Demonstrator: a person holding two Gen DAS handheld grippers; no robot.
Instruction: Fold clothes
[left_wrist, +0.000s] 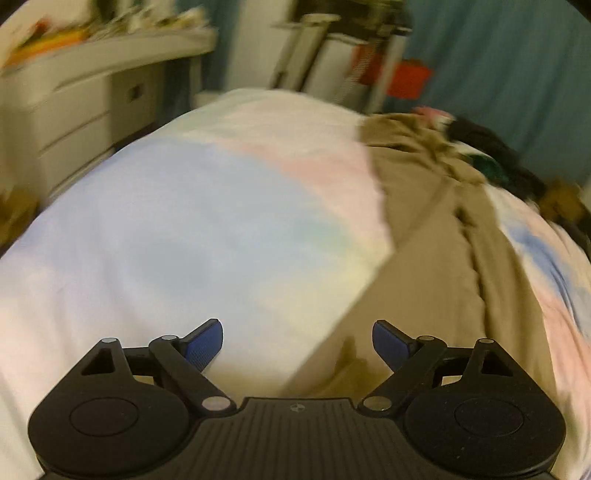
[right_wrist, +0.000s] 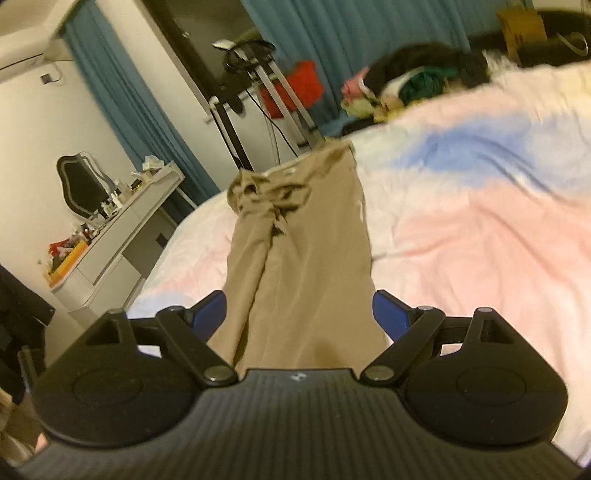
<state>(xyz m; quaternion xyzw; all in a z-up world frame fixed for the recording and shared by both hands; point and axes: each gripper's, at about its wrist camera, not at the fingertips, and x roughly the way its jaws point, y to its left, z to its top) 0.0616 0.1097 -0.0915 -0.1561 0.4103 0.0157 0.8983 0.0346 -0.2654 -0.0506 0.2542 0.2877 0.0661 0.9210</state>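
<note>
A pair of tan trousers (right_wrist: 306, 254) lies lengthwise on the pastel bedspread (right_wrist: 480, 229), crumpled at the far end. My right gripper (right_wrist: 298, 314) is open, its blue pads on either side of the near end of the trousers. In the left wrist view the trousers (left_wrist: 424, 236) run along the right side. My left gripper (left_wrist: 297, 345) is open and holds nothing, over the bedspread (left_wrist: 184, 221) at the left edge of the trousers.
A pile of dark and coloured clothes (right_wrist: 413, 79) sits at the far end of the bed. A white dresser (right_wrist: 110, 240) with clutter and a mirror stands left of the bed. A metal rack (right_wrist: 273, 96) and teal curtains are behind.
</note>
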